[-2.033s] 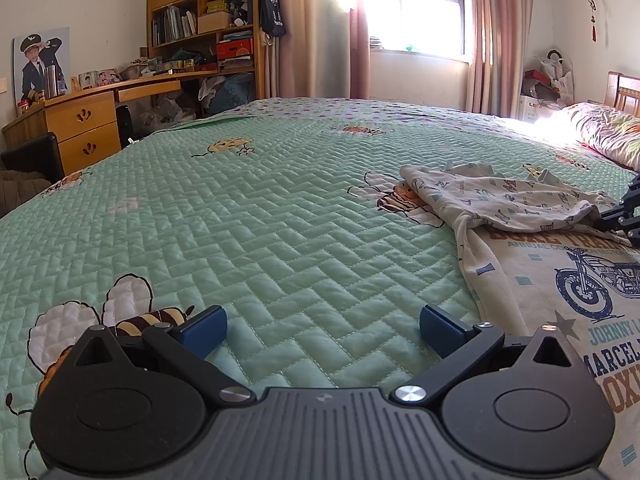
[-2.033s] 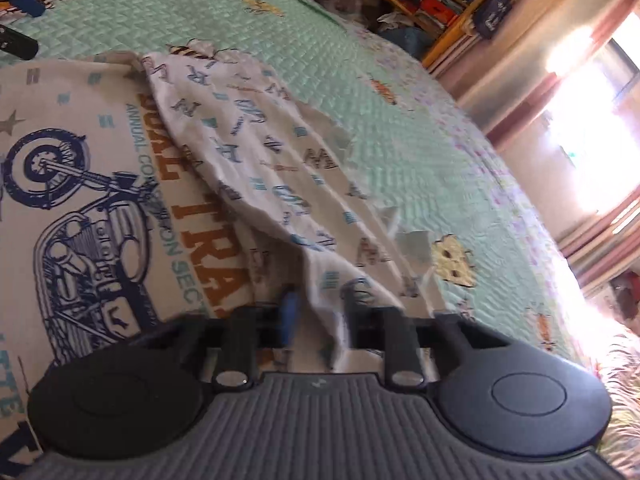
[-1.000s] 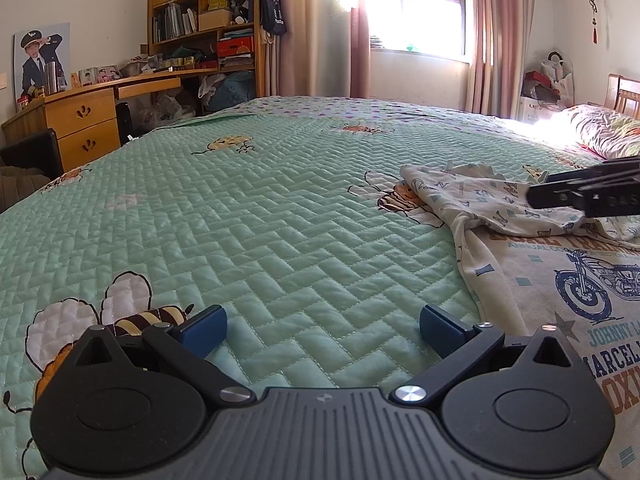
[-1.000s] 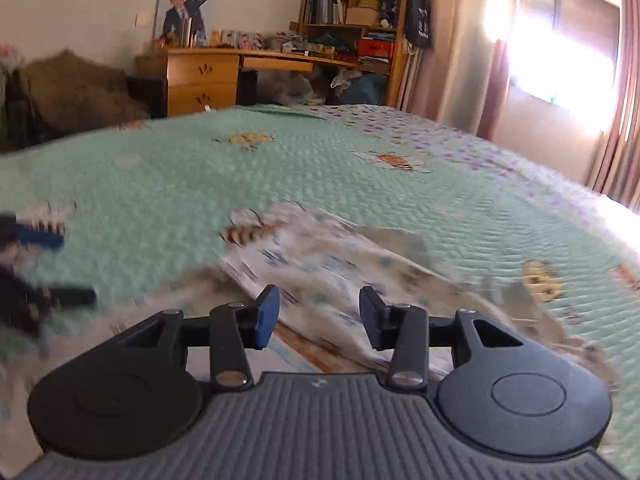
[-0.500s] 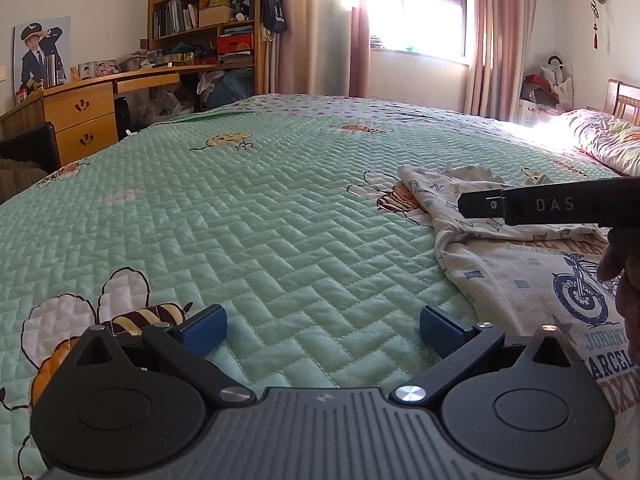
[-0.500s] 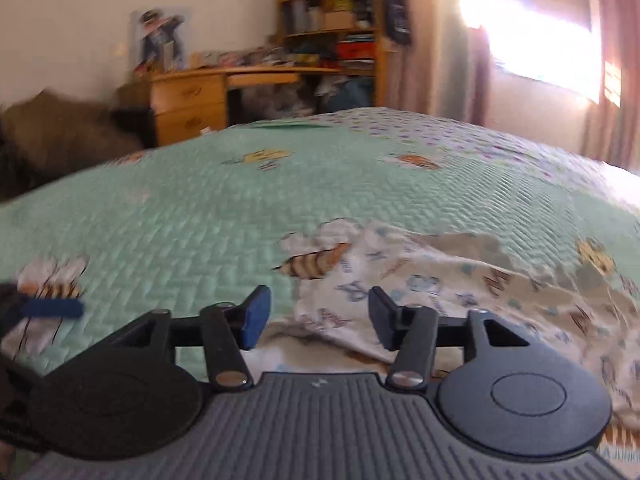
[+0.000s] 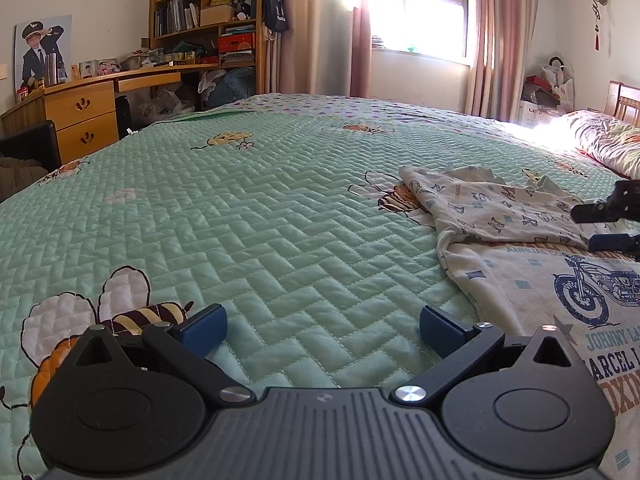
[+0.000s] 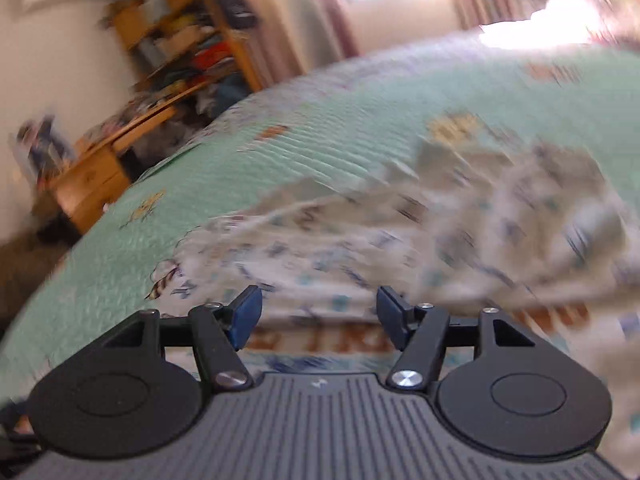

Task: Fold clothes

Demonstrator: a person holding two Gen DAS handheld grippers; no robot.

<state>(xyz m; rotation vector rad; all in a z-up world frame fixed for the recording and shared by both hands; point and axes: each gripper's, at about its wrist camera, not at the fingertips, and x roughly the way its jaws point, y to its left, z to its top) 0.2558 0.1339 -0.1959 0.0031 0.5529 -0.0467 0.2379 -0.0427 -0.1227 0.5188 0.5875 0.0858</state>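
Right tool [image 8: 318, 312], jaws apart, just above the shirt [image 8: 400, 240].

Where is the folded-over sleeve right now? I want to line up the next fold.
In the left wrist view the sleeve lies at right on the green quilt, folded over the shirt above its motorcycle print, beside the right gripper.

shirt [image 7: 532, 280] on quilt [image 7: 260, 216], desk [image 7: 80, 108] behind

A bed [image 7: 248, 216] with a green quilted cover fills the room. Beyond it stand a wooden desk [image 7: 80, 112] and bookshelf [image 7: 204, 20] against white walls. Sun glares through a window [image 7: 416, 8] framed by pink curtains [image 7: 484, 36].
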